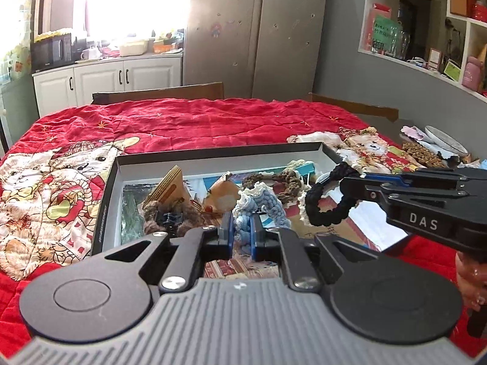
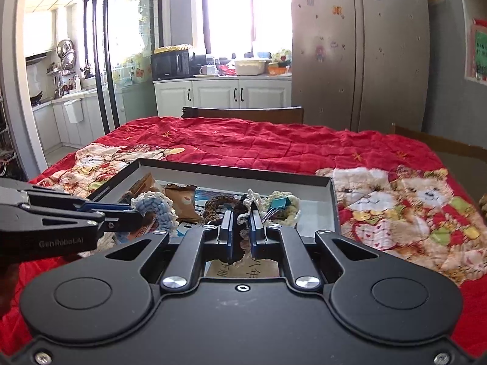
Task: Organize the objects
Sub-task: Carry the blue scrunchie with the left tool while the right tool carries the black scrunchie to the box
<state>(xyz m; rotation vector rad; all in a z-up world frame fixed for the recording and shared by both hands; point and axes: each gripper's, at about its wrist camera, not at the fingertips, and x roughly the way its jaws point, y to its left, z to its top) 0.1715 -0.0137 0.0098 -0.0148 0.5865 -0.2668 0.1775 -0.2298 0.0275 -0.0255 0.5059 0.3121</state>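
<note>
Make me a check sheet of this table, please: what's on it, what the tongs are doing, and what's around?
Surface: red quilt with bear pictures covers the table.
Job's things: open box holds a brown ring, a snack pack, a teal clip and more.
Clutter: plate and scraps at the quilt's far right corner.
Tongs: left tongs shut on a blue ring; right tongs shut on a black ring, both over the box.
Cables: nothing seen.
Surroundings: fridge, white cupboards, microwave, wall shelves, chairs behind the table.
</note>
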